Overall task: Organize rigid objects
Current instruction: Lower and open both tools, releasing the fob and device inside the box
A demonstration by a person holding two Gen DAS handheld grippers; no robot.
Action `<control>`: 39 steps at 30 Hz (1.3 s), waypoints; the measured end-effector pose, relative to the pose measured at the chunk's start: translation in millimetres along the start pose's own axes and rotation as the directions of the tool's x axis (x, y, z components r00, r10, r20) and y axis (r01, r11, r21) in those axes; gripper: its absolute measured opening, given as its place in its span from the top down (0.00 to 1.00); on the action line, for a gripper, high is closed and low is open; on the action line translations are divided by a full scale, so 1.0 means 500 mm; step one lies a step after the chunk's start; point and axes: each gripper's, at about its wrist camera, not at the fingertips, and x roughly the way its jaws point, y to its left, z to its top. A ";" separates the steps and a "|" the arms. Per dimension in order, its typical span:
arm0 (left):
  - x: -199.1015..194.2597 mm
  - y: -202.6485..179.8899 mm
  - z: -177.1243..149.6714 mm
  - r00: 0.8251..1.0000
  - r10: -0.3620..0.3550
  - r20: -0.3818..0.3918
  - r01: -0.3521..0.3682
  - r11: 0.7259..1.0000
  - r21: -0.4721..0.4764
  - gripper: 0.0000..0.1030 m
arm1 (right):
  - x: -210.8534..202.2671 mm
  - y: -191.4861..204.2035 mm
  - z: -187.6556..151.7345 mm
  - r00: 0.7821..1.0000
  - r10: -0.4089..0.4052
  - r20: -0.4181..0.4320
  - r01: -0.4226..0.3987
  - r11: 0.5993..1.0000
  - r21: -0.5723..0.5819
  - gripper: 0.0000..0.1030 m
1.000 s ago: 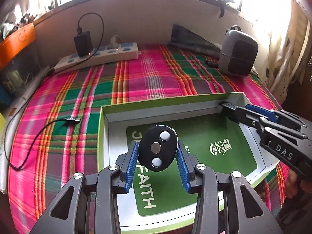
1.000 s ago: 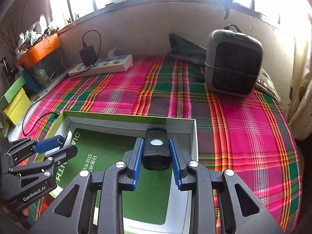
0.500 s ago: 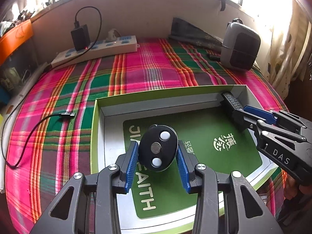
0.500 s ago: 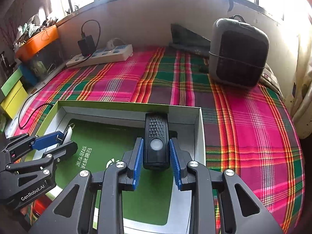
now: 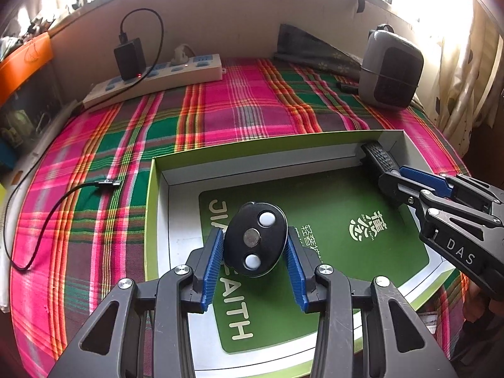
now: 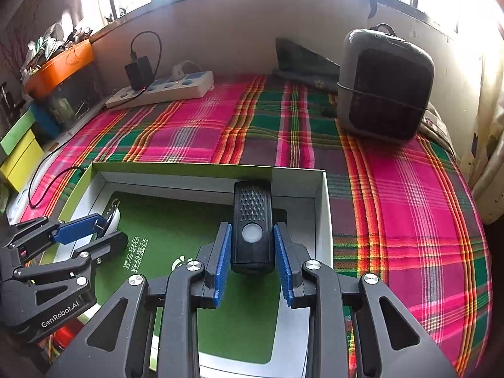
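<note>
Now both things are down in the box, almost done.
The left gripper has its fingers open, with small gaps beside the round black remote near the box's middle. The right gripper is open too, around the long black remote in the box's far corner. I think only pulling away is left.
</note>
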 end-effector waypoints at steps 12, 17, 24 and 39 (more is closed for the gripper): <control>0.000 -0.003 -0.001 1.000 0.002 0.000 -0.002 1.000 0.007 0.56 | 0.002 -0.002 0.000 1.000 0.005 0.005 -0.005 1.000 0.010 0.61; -0.005 -0.004 -0.002 1.000 -0.012 0.003 0.012 1.000 0.002 0.55 | -0.004 -0.001 0.000 1.000 0.008 0.014 -0.008 1.000 0.012 0.59; -0.024 -0.005 -0.007 1.000 -0.008 0.013 0.008 1.000 -0.003 0.55 | -0.027 0.000 -0.003 0.999 0.016 0.039 -0.017 0.999 0.027 0.59; -0.111 0.002 -0.043 0.998 0.011 0.061 -0.008 0.999 -0.040 0.55 | -0.108 0.014 -0.027 0.995 0.035 0.096 -0.041 0.998 0.053 0.58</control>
